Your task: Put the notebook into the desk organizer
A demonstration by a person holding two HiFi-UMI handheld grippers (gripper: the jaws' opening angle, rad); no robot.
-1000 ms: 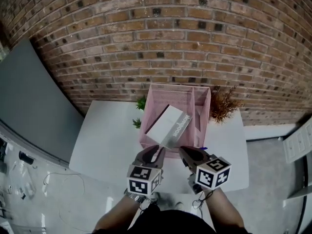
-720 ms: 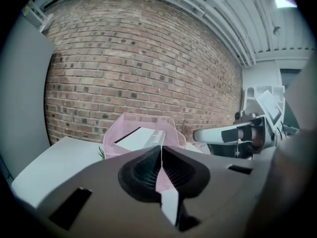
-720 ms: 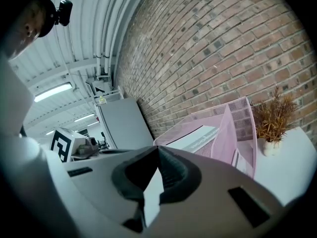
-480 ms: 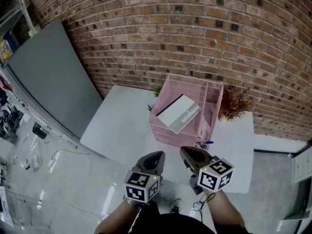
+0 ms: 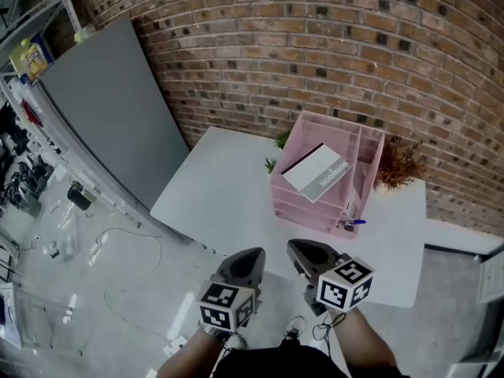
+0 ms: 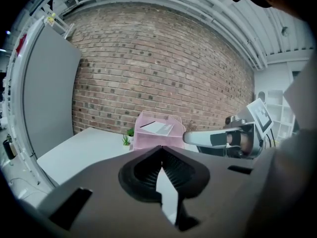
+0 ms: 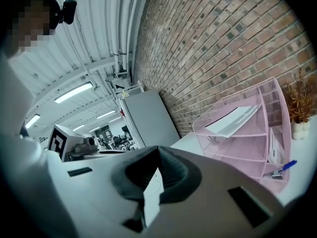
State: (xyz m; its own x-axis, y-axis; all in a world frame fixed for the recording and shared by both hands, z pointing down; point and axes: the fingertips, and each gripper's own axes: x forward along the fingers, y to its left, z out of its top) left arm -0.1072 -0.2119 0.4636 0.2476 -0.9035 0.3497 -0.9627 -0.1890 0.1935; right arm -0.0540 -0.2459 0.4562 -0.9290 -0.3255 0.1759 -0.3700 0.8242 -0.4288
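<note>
Forearms (image 5: 358, 351) cut off at frame bottom. L gripper (image 5: 252, 255) and R gripper (image 5: 298, 250) sit side by side, tips fwd, both w/ jaws closed on nothing, short of the table (image 5: 224, 203) edge. Well ahead, slightly R of both, the pink desk organizer (image 5: 303, 209) holds the notebook (image 5: 316, 172), tilted on its top tray; the narrow R slot's contents are hard to make out.

We saw a pink mesh organizer (image 5: 303, 207), a white notebook (image 5: 313, 170) with a grey band, a blue pen (image 5: 353, 222), a white table (image 5: 228, 195), a red-brown brick wall (image 5: 315, 53) with pale mortar, a plain grey panel (image 5: 110, 109), and a green plant (image 5: 281, 141).
</note>
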